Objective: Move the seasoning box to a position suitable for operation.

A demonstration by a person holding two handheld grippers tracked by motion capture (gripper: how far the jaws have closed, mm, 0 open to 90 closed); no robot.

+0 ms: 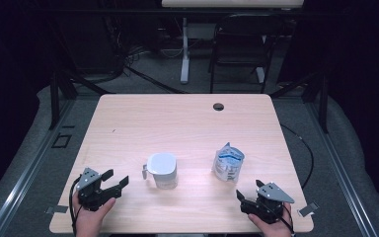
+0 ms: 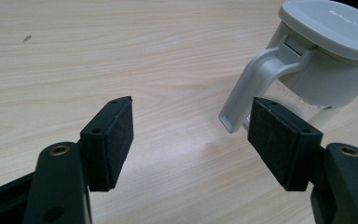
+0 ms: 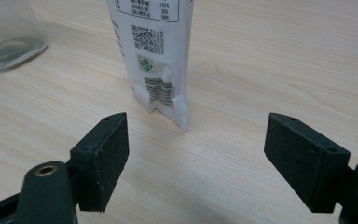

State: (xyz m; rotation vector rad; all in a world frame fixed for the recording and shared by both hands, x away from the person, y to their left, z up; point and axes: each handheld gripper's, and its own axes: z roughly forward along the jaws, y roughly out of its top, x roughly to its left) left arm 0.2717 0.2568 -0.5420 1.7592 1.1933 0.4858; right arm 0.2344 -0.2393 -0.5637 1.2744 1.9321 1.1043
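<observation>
A clear pitcher [image 1: 162, 171] with a grey lid and handle stands near the table's front middle; in the left gripper view the pitcher [image 2: 321, 60] sits up right, handle toward the jaws. A white pouch [image 1: 228, 162] stands upright to its right, and the pouch [image 3: 156, 56] shows its printed back in the right gripper view. My left gripper [image 1: 116, 181] is open at the front left, a short way from the handle. My right gripper [image 1: 248, 191] is open at the front right, just before the pouch. Nothing is between either pair of jaws.
The wooden table [image 1: 177, 123] has a cable hole [image 1: 218, 106] near its far edge. A chair [image 1: 239, 44] and a desk leg [image 1: 184, 49] stand beyond the table. Black frame posts rise at both far corners.
</observation>
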